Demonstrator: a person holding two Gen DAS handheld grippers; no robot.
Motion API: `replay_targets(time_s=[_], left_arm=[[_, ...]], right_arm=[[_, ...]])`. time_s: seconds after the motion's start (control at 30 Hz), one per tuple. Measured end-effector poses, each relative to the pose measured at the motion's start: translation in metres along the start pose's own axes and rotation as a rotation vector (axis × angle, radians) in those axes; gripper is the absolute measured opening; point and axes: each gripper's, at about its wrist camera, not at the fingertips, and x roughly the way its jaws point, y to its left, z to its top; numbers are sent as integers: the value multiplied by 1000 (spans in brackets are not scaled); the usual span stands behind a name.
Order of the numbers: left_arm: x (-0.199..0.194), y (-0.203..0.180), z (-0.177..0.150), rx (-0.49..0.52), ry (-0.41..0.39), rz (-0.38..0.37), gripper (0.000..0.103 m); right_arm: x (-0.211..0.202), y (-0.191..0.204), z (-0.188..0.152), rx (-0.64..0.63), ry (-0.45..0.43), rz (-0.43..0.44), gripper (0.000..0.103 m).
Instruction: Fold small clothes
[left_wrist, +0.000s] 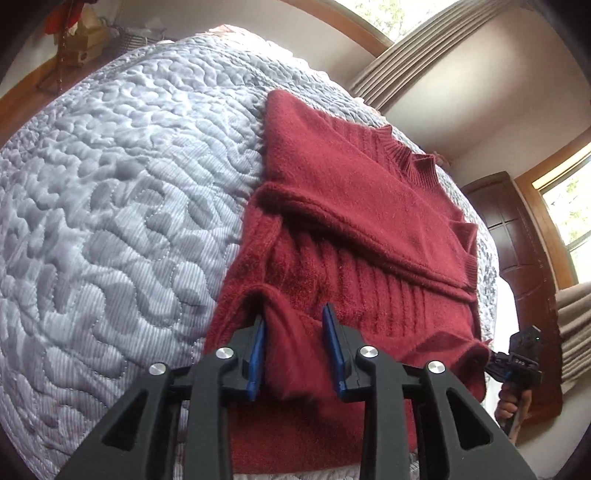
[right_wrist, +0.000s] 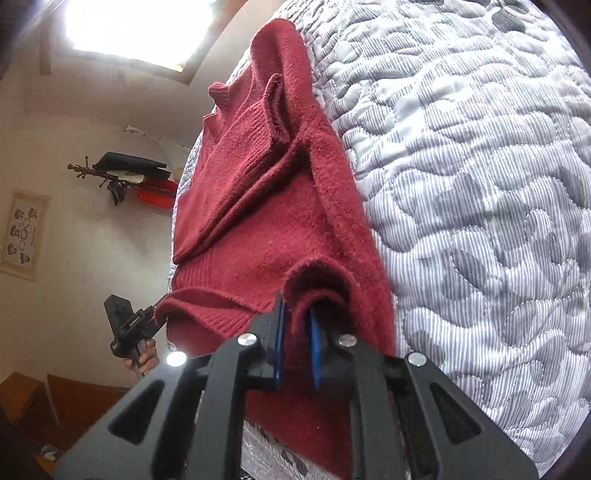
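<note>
A red sweater (left_wrist: 332, 206) lies on a quilted bed (left_wrist: 110, 203), sleeves already folded across its chest. The left gripper (left_wrist: 295, 350) has its jaws apart around a bunched hem corner; the right gripper (right_wrist: 297, 343) pinches the other corner. Likely next: lift both corners evenly toward the collar. Only the left view shows the curtains (left_wrist: 413, 55); only the right shows a wall picture (right_wrist: 24, 234).

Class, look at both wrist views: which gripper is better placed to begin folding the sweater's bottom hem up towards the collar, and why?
Right gripper, probably: its blue pads sit close together, pinching the dark red knitted sweater hem. The left gripper straddles hem fabric with its pads wider apart, so its hold looks looser.
</note>
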Motion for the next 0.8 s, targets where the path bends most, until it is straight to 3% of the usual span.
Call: replay_targets(time_s=[0.07,0.1,0.13,0.2,0.3,0.57,0.8], left_arm=[[-15,4,3,-6,-42,2,49],[-24,5,4,0,-74,40,59],[-32,5,5,12,-109,80,61],[-43,4,6,53,-152,143,62],[-49,-2,5,119,-163,172,66],[-17,-36,1,309,-127,249,69],[19,-51,2,390,-80,323,69]], right_arm=[[-10,-2,1,-1,-29,7,27],[-18,-1,2,-13,-51,3,39],[-26,0,2,-32,-79,-14,44],[-40,4,1,-61,-107,-47,44],[-48,17,-1,-130,-119,-112,57],[-24,39,-2,-264,-55,-234,61],[4,37,3,-285,-23,-326,62]])
